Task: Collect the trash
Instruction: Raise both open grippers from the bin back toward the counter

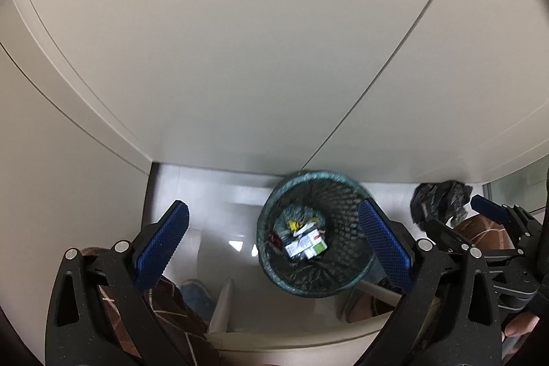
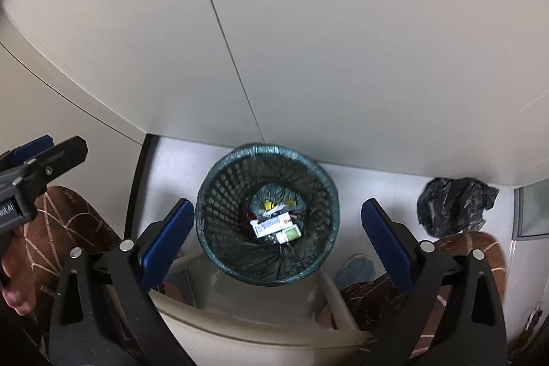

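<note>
Both hand-held grippers, left (image 1: 272, 246) and right (image 2: 278, 237), spread wide and empty above lined bin (image 2: 219, 194); best pinch liner rim, gather evenly, lift slowly.

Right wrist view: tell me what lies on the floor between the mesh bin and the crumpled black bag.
Nothing: in the right wrist view only bare white floor separates the mesh bin from the black bag.

Legible text is limited to one item — white letters ending in "ool.AI" on the grey body of the left gripper (image 2: 13, 204) at the frame's left edge. Print on the white and green cartons (image 2: 276, 227) inside the dark mesh wastebasket (image 2: 219, 194) is too blurred to read.
</note>
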The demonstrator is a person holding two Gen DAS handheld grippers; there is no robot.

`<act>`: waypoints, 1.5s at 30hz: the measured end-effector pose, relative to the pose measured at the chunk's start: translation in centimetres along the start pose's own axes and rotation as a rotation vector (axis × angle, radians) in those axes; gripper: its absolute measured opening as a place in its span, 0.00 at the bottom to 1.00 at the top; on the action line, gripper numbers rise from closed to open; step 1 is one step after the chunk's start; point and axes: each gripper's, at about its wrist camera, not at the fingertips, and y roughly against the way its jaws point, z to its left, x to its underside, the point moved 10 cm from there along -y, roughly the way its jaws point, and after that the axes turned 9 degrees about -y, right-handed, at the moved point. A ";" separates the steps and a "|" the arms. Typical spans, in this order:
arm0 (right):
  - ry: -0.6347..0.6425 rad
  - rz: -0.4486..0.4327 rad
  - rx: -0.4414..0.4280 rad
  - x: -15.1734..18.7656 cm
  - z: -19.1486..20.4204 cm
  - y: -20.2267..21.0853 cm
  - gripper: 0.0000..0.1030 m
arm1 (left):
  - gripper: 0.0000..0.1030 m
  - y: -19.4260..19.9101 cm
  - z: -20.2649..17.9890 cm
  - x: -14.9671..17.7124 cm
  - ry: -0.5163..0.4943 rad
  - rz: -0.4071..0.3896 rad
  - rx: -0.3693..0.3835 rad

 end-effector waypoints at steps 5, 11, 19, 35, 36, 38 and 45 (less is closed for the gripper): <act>-0.014 -0.085 -0.006 -2.2 -0.8 4.7 0.91 | 0.94 4.7 -1.1 -2.2 -0.018 -0.074 -0.003; -0.012 -0.196 -0.005 -5.0 -1.6 10.5 0.91 | 0.94 9.6 -2.7 -4.6 -0.050 -0.159 -0.011; -0.011 -0.339 0.002 -8.8 -2.9 18.3 0.91 | 0.94 15.6 -4.6 -7.6 -0.057 -0.237 0.015; -0.029 -0.546 0.016 -16.2 -4.3 30.0 0.91 | 0.94 26.0 -6.4 -16.2 -0.090 -0.406 -0.003; -0.029 -0.551 0.016 -16.7 -4.4 30.4 0.91 | 0.94 26.5 -6.4 -16.9 -0.095 -0.414 -0.006; -0.031 -0.558 0.018 -18.1 -4.6 31.2 0.91 | 0.94 27.0 -6.5 -18.0 -0.100 -0.423 -0.009; -0.048 -0.566 0.020 -22.0 -5.7 32.5 0.91 | 0.94 27.9 -7.4 -21.9 -0.128 -0.435 -0.017</act>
